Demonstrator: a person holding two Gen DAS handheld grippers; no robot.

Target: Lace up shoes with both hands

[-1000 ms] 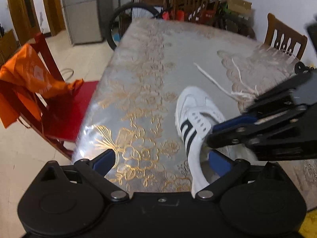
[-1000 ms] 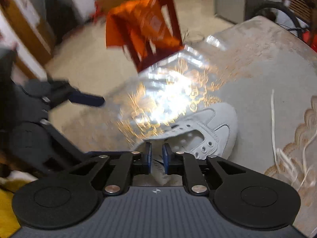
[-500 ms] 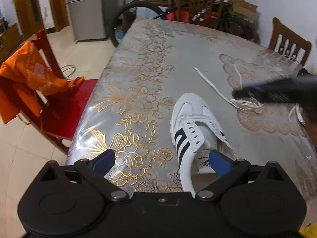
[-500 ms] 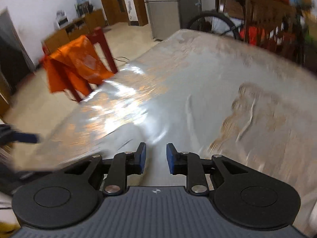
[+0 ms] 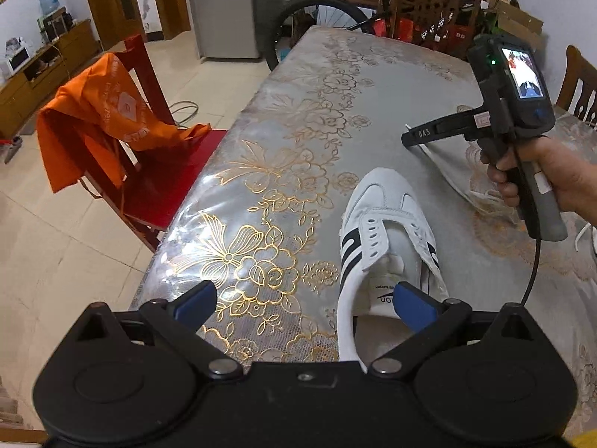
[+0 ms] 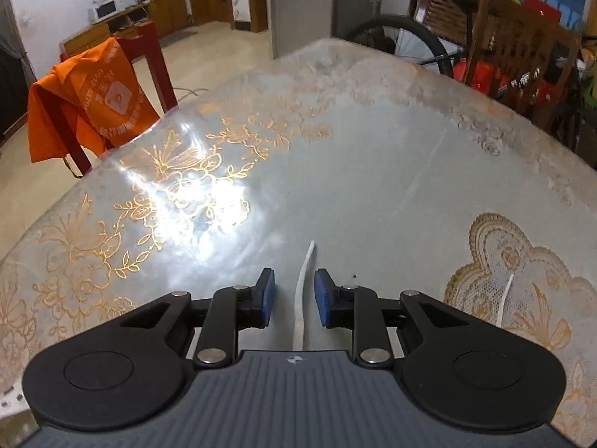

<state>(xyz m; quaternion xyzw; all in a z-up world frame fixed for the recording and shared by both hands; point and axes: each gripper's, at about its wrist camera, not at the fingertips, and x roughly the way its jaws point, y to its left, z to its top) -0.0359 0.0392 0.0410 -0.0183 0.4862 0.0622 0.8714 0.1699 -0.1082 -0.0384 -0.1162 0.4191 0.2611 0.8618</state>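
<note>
Left wrist view: your left gripper [image 5: 302, 300] hangs with jaws spread wide, its right pad over the opening of the white shoe [image 5: 384, 246]. That shoe has black stripes and empty eyelets, toe pointing far across the table [image 5: 335, 86]. Your right gripper [image 6: 294, 301] has jaws parted around 1 end of the white lace [image 6: 303, 291], pads not touching it.

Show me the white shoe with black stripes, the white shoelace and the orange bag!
White shoe with black stripes [image 5: 377, 201]: left wrist view, on its toe cap.
White shoelace [image 6: 300, 298]: right wrist view, on the strand between the pads.
Orange bag [image 5: 108, 108]: left wrist view, on its printed front.
</note>
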